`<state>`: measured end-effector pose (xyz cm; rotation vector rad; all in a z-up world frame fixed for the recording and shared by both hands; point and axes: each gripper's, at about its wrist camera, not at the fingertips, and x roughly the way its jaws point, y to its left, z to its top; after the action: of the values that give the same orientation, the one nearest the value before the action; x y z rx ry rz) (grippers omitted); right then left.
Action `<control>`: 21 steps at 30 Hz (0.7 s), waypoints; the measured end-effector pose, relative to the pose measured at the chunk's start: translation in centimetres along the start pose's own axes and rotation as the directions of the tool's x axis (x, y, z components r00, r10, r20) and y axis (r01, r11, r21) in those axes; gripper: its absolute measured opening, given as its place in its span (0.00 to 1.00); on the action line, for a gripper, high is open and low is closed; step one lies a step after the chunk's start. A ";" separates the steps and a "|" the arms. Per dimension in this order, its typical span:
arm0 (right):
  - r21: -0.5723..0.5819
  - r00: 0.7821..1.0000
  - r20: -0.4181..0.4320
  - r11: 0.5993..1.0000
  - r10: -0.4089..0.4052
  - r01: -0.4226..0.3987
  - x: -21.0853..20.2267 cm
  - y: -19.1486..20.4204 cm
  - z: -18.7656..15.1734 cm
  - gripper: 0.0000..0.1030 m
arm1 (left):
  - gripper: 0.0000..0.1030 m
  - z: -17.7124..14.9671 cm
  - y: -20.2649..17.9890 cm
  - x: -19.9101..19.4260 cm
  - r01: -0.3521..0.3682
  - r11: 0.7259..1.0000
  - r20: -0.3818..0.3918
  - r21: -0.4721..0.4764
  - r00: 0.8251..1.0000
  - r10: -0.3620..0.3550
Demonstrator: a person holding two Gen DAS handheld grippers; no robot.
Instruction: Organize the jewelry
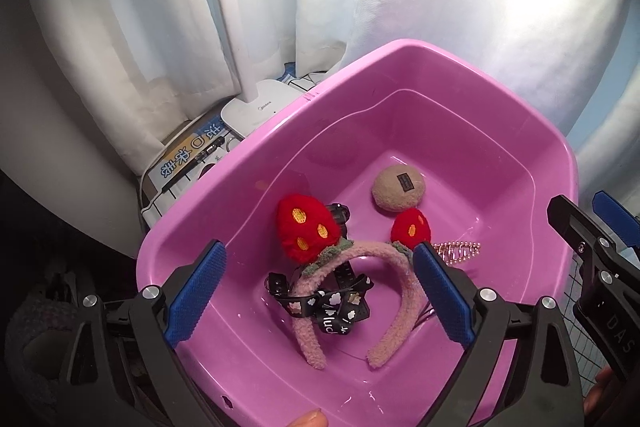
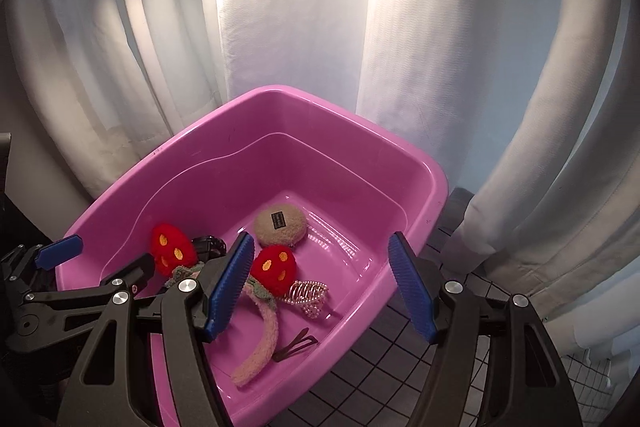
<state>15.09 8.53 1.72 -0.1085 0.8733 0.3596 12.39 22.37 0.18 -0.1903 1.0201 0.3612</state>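
A pink plastic tub (image 1: pixel 460 75) (image 2: pixel 192 139) holds a pink fuzzy headband (image 1: pixel 404 311) (image 2: pixel 264 339) with two red strawberry ears (image 1: pixel 302 227) (image 2: pixel 274 269), a beige plush clip (image 1: pixel 398 191) (image 2: pixel 280 225), a pearl hair clip (image 1: pixel 458 251) (image 2: pixel 308 297), a black printed ribbon (image 1: pixel 332 311) and brown bobby pins (image 2: pixel 296 343). My left gripper (image 1: pixel 320 295) is open above the headband, empty. My right gripper (image 2: pixel 324 285) is open above the tub's right part, empty. Each gripper shows at the edge of the other's view.
White curtains (image 2: pixel 440 47) hang behind the tub. A white lamp base (image 1: pixel 260 107) and a pen (image 1: pixel 192 163) lie to the tub's left. The tub stands on a dark checked cloth (image 2: pixel 384 359).
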 end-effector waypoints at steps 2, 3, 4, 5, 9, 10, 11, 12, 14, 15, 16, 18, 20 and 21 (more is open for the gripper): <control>0.005 1.000 0.015 1.000 0.002 -0.002 -0.9 -0.3 -0.5 0.65 | 0.91 -0.3 -0.1 -0.5 0.002 1.000 0.006 -0.003 1.000 -0.002; 0.004 1.000 0.022 1.000 0.001 -0.001 -1.4 -0.3 -0.7 0.65 | 0.91 -0.4 -0.1 -0.7 0.003 1.000 0.006 -0.005 1.000 -0.003; 0.004 1.000 0.030 1.000 0.000 0.000 -1.9 -0.4 -1.0 0.65 | 0.91 -0.5 -0.2 -0.9 0.006 1.000 0.007 -0.007 1.000 -0.006; 0.006 0.999 0.036 1.000 -0.001 0.001 -2.3 -0.6 -1.2 0.65 | 0.91 -0.7 -0.2 -1.1 0.009 1.000 0.009 -0.009 1.000 -0.009; 0.025 0.998 0.059 1.000 0.001 -0.003 -3.9 -1.2 -2.2 0.65 | 0.91 -1.4 -0.3 -2.3 0.011 1.000 0.020 -0.016 1.000 -0.011; 0.029 0.998 0.062 1.000 0.000 -0.002 -4.3 -1.3 -2.5 0.65 | 0.91 -1.6 -0.4 -2.6 0.013 1.000 0.024 -0.018 1.000 -0.013; 0.032 0.998 0.063 0.999 0.000 -0.002 -4.5 -1.3 -2.7 0.65 | 0.91 -1.8 -0.5 -3.0 0.015 1.000 0.029 -0.020 0.999 -0.015; 0.033 0.998 0.063 0.999 -0.001 -0.001 -4.7 -1.4 -3.0 0.65 | 0.91 -2.0 -0.6 -3.3 0.014 1.000 0.033 -0.020 0.999 -0.014; 0.035 0.998 0.060 0.999 -0.006 0.004 -5.0 -1.5 -3.5 0.65 | 0.91 -2.5 -0.9 -4.0 0.013 1.000 0.042 -0.018 0.999 -0.013; 0.036 0.998 0.058 0.999 -0.005 0.003 -5.1 -1.5 -3.8 0.65 | 0.91 -2.8 -1.1 -4.3 0.014 1.000 0.046 -0.014 0.999 -0.013; 0.037 0.998 0.057 0.999 -0.004 0.002 -5.3 -1.5 -4.1 0.65 | 0.91 -3.0 -1.2 -4.6 0.011 1.000 0.051 -0.010 0.999 -0.011; 0.040 0.999 0.051 0.999 0.000 -0.002 -5.5 -1.5 -4.7 0.65 | 0.91 -3.3 -1.4 -5.1 0.009 1.000 0.058 -0.005 0.998 -0.009; 0.039 0.999 0.046 0.999 0.004 -0.005 -5.7 -1.5 -5.3 0.65 | 0.91 -3.7 -1.5 -5.6 0.004 1.000 0.067 -0.010 0.998 -0.003; 0.037 0.999 0.045 0.999 0.005 -0.006 -5.8 -1.4 -5.6 0.65 | 0.91 -3.9 -1.6 -5.7 0.006 1.000 0.069 -0.008 0.998 -0.005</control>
<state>8.10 4.33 2.55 -0.0632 0.8357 0.3493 7.23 18.46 3.07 -0.1870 0.9496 0.3649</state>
